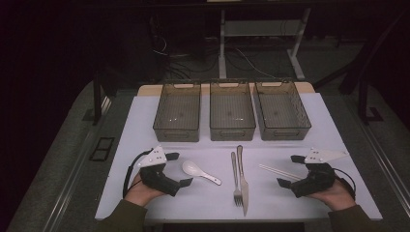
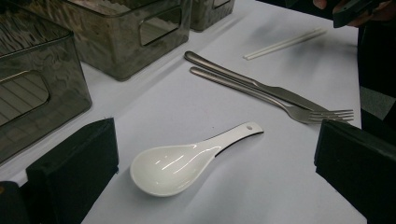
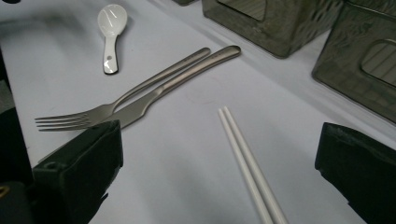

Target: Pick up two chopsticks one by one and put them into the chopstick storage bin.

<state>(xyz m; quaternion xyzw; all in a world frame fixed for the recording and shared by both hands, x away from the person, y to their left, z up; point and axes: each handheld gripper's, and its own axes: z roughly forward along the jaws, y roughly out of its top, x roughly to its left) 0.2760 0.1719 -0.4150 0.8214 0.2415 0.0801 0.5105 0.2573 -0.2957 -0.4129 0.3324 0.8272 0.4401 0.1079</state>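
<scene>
A white ceramic spoon [image 1: 198, 171] lies on the white table top [image 1: 145, 145], just right of my left gripper [image 1: 179, 169]. In the left gripper view the spoon [image 2: 187, 161] lies bowl-up between the wide-apart jaws of the left gripper [image 2: 217, 135], touching neither. A steel fork [image 1: 235, 176] and knife [image 1: 242, 179] lie side by side at the centre. A pair of white chopsticks [image 1: 279, 171] lies just left of my right gripper [image 1: 289, 170]. Seen from the right gripper [image 3: 222, 144], the chopsticks [image 3: 250, 163] run between its open jaws, untouched.
Three grey see-through bins [image 1: 177, 111] [image 1: 232, 110] [image 1: 282, 110] stand in a row at the back of the table, with nothing visible inside. A hand holds each gripper near the front edge. Dark floor and desk legs lie beyond the table.
</scene>
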